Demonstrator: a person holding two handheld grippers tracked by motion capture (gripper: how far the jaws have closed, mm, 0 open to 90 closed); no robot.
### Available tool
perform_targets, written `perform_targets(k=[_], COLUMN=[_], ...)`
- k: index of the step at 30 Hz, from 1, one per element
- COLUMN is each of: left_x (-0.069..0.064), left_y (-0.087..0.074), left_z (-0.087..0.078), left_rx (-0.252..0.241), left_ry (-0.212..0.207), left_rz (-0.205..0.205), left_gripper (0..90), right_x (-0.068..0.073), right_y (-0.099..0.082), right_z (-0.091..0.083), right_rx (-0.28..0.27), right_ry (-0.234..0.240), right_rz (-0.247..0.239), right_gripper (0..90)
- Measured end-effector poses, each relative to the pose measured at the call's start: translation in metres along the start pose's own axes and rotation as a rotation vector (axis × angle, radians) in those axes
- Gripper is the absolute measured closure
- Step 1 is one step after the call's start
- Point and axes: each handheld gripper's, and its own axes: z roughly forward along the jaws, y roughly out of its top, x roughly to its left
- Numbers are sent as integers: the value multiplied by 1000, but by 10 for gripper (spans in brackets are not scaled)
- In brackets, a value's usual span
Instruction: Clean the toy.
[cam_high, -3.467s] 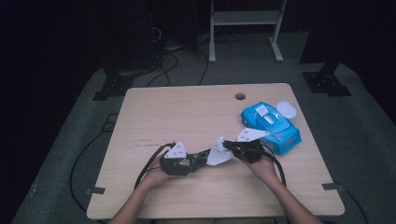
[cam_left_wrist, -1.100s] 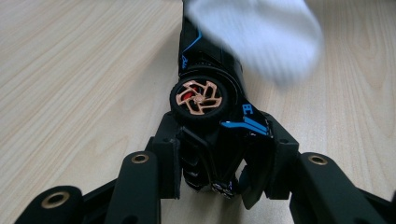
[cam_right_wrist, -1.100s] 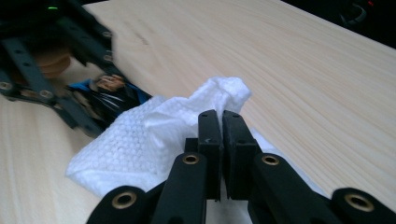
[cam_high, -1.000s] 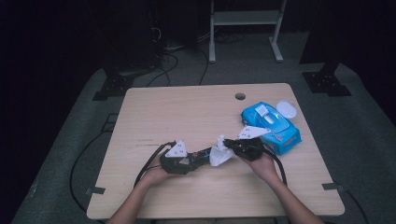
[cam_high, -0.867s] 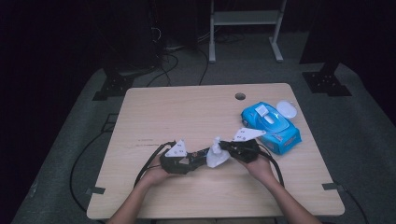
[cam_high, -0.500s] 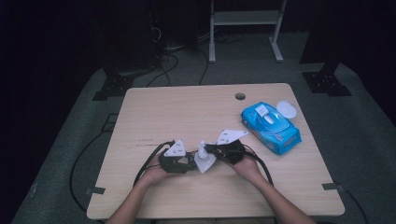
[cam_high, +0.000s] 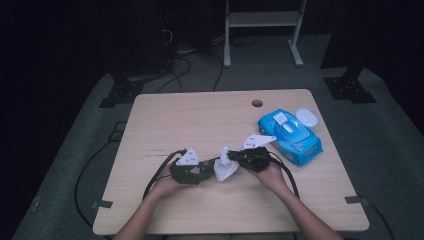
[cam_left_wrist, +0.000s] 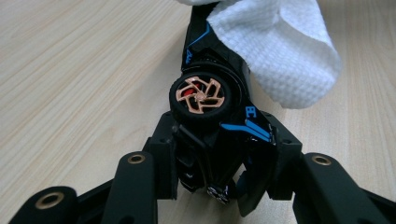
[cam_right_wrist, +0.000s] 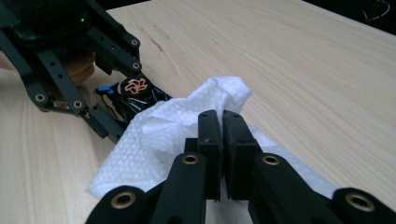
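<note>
A black toy car (cam_left_wrist: 201, 95) with blue trim and a copper-spoked wheel is held in my left gripper (cam_left_wrist: 222, 149), low on the table at centre left (cam_high: 200, 171). Its jaws have just been opening slightly, and the car is still pinched between them. My right gripper (cam_right_wrist: 221, 126) is shut on a crumpled white wipe (cam_right_wrist: 154, 140), which drapes over the far end of the car (cam_right_wrist: 135, 88). In the high view the wipe (cam_high: 225, 169) bridges the two grippers, with the right gripper (cam_high: 236, 160) close beside the left one.
A blue pack of wipes (cam_high: 290, 135) lies at the right of the wooden table (cam_high: 200, 115), with a round white lid (cam_high: 306, 117) behind it. A cable hole (cam_high: 257, 103) sits near the far edge. Black cables trail off the left side.
My right gripper has carried the wipe leftward from near the blue pack until it rests against the car. The left hand has stayed put.
</note>
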Motion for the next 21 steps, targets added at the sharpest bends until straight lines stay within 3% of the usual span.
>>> perform_targets(k=[3, 6, 14, 17, 21], left_x=[0, -1, -1, 0, 0], left_y=[0, 0, 1, 0, 0], left_z=[0, 1, 1, -1, 0], left_rx=[-2, -4, -2, 4, -2], left_ry=[-7, -9, -9, -8, -7], left_rz=[9, 24, 28, 27, 28], left_gripper=[564, 575, 575, 576, 576], right_x=[4, 12, 47, 46, 29], right_y=[3, 7, 21, 24, 20], right_z=[2, 10, 44, 45, 29], right_rx=[6, 1, -26, -17, 6], right_ry=[-2, 31, 169, 165, 87], right_rz=[-4, -14, -30, -55, -62], right_gripper=[860, 860, 860, 861, 860])
